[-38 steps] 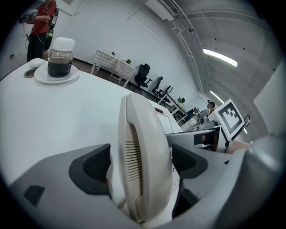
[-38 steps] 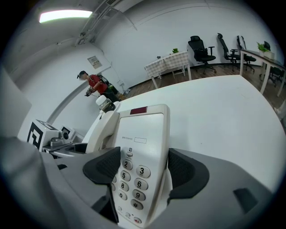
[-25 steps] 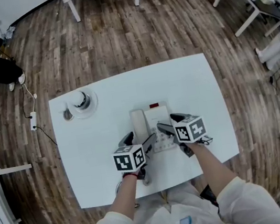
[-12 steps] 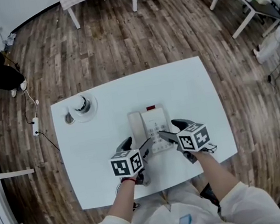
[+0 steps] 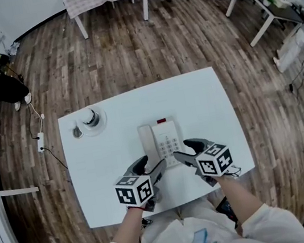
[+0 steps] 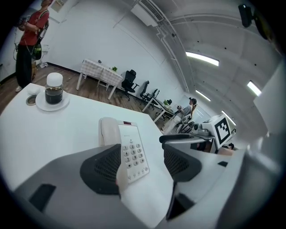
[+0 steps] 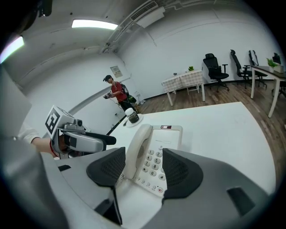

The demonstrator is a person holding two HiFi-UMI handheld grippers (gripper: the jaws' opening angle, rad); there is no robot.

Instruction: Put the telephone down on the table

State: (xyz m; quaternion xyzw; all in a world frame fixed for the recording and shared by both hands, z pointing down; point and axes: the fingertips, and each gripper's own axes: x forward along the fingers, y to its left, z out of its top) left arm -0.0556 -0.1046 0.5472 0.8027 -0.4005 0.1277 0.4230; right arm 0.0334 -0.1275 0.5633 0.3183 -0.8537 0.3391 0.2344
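The telephone (image 5: 163, 142) lies flat on the white table (image 5: 206, 103), a little toward 6 o'clock from the table's middle, with its handset resting in the cradle along its 9 o'clock side and the keypad facing up. The left gripper (image 5: 150, 166) sits just beside the telephone's near corner at about 7 o'clock. Its jaws are apart and closing, and its own view shows the telephone's near end just ahead of the gap, with neither pad pressing on it. The right gripper (image 5: 189, 151) sits just beside the other near corner at about 5 o'clock. Its jaws are likewise apart and closing, and the handset and keypad show through the gap, untouched by the pads. The two grippers angle in toward each other, close together but not touching. At about 10 o'clock on the table, well apart from the telephone, a jar (image 5: 88, 118) with a white lid stands upright on a saucer (image 5: 99, 124), and a small round cap (image 5: 76, 132) lies beside it.
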